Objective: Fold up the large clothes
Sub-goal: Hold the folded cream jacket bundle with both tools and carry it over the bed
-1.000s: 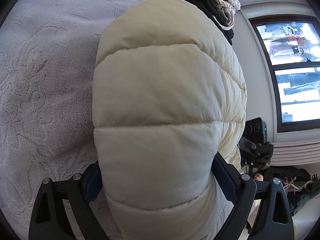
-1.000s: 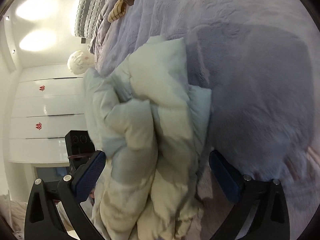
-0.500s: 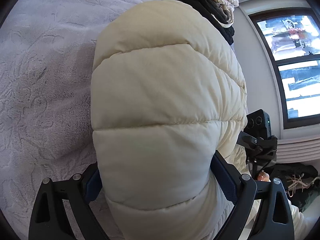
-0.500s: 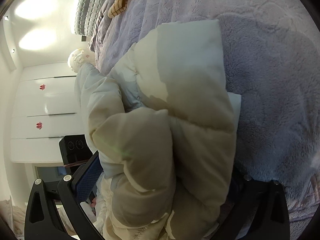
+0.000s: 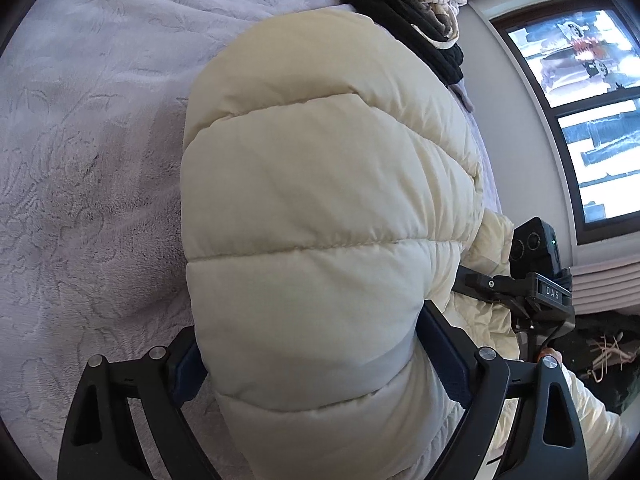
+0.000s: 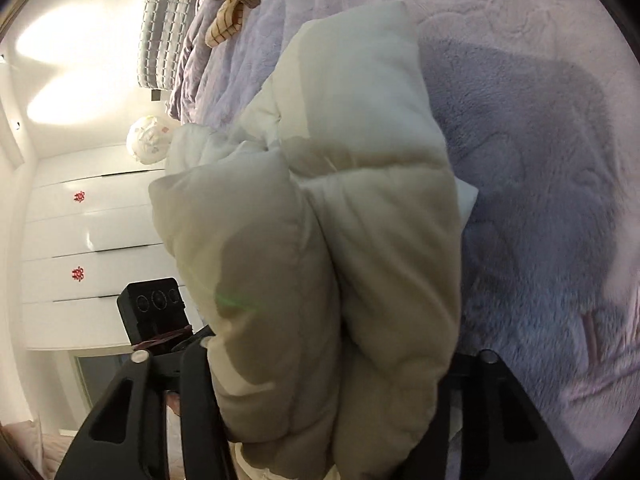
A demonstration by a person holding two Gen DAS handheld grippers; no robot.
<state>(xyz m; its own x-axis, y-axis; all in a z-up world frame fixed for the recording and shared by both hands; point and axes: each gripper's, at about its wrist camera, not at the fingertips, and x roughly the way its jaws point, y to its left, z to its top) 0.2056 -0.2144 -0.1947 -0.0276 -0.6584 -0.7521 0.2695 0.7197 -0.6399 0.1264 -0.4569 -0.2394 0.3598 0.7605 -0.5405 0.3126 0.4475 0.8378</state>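
A cream quilted puffer jacket (image 5: 320, 208) lies bunched on a lilac plush bedspread (image 5: 88, 168). My left gripper (image 5: 316, 364) holds a thick padded fold of it between its blue-padded fingers (image 5: 444, 356). In the right wrist view the same jacket (image 6: 340, 264) fills the middle, doubled into two puffy rolls. My right gripper (image 6: 332, 396) is clamped on those rolls; its fingertips are buried in the fabric. The right gripper's body shows in the left wrist view (image 5: 532, 280), close beside the jacket.
A pile of dark and striped clothes (image 5: 404, 4) lies at the far end of the bed. A window (image 5: 592, 120) is on the right wall. White wardrobe doors (image 6: 88, 240) and a padded headboard (image 6: 160, 40) show in the right wrist view.
My right gripper has closed in on the jacket, whose rolls now fill its jaws and hide the blue pads. The left gripper keeps its hold, shifted slightly.
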